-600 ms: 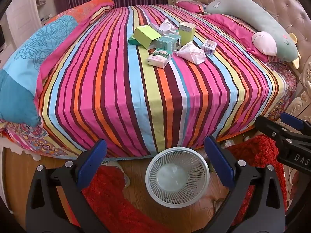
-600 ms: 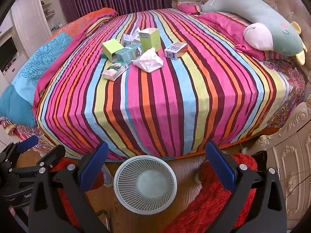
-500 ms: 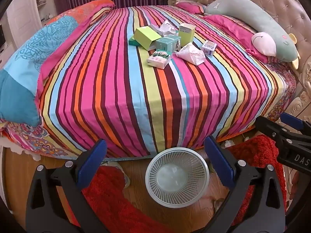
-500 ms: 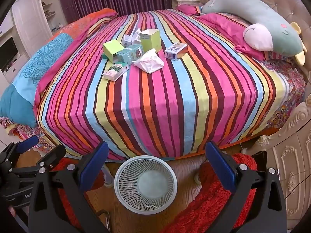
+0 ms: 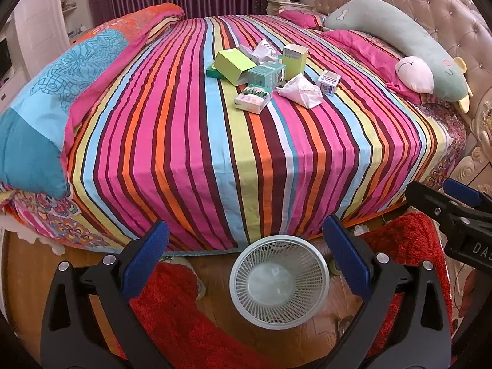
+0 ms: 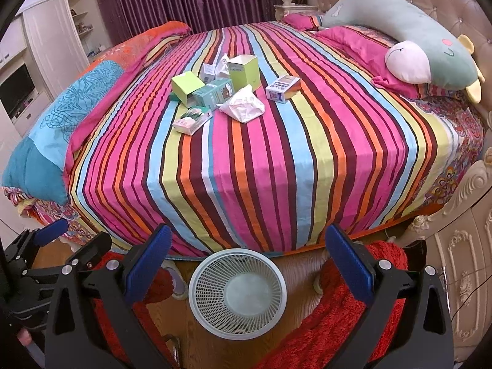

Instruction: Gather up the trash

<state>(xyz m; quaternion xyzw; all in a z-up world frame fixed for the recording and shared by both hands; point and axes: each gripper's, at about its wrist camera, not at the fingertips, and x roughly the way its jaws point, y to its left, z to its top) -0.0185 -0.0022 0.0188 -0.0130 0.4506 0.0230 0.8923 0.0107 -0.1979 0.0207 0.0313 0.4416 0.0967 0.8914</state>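
Note:
A pile of trash lies on the striped bed [image 5: 190,141]: a lime green box [image 5: 231,66], a teal box [image 5: 266,75], a tall yellow-green box [image 5: 294,57], a flat white-green box [image 5: 252,98], a crumpled white bag [image 5: 301,91] and a small white-purple box [image 5: 329,82]. The same pile shows in the right wrist view, with the crumpled bag [image 6: 243,106] nearest. A white mesh basket [image 5: 279,281] stands empty on the floor at the bed's foot, also in the right wrist view [image 6: 236,292]. My left gripper [image 5: 246,259] and right gripper [image 6: 244,261] are open and empty, above the basket.
A long grey-green plush pillow [image 5: 396,40] lies along the tufted headboard at the right. A blue and orange duvet [image 5: 46,98] is bunched on the bed's left side. A red rug [image 6: 332,323] covers the wooden floor around the basket. White cabinets [image 6: 52,37] stand at the left.

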